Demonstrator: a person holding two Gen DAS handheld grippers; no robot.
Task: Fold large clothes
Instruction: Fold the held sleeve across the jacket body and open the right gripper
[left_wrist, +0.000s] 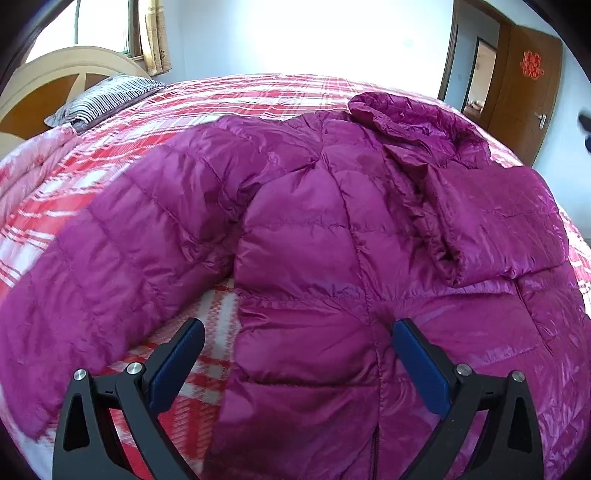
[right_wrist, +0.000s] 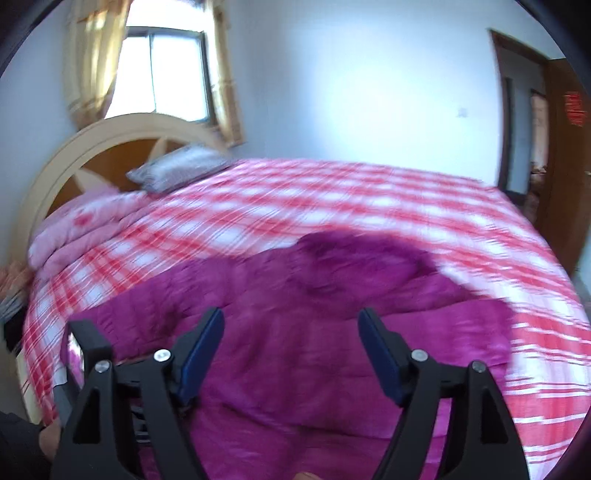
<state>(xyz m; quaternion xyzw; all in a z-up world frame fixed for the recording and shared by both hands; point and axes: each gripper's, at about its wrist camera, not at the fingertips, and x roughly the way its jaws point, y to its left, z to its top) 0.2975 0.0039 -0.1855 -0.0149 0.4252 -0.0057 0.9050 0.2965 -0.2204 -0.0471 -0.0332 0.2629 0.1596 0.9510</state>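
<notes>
A magenta quilted down jacket (left_wrist: 314, 236) lies spread on the bed, hood (left_wrist: 410, 118) at the far side. Its right sleeve (left_wrist: 491, 225) is folded across the chest. Its left sleeve (left_wrist: 110, 251) curves out to the left. My left gripper (left_wrist: 297, 328) is open, low over the jacket's left edge, with nothing between its blue pads. In the right wrist view the jacket (right_wrist: 314, 350) is blurred. My right gripper (right_wrist: 291, 317) is open and empty, higher above the jacket's body.
The bed has a red and white plaid cover (right_wrist: 332, 195). A striped pillow (left_wrist: 107, 96), a folded pink quilt (right_wrist: 85, 225) and a cream headboard (right_wrist: 110, 136) are at the left. A window (right_wrist: 166, 74) is behind it. An open wooden door (left_wrist: 524, 92) is at the right.
</notes>
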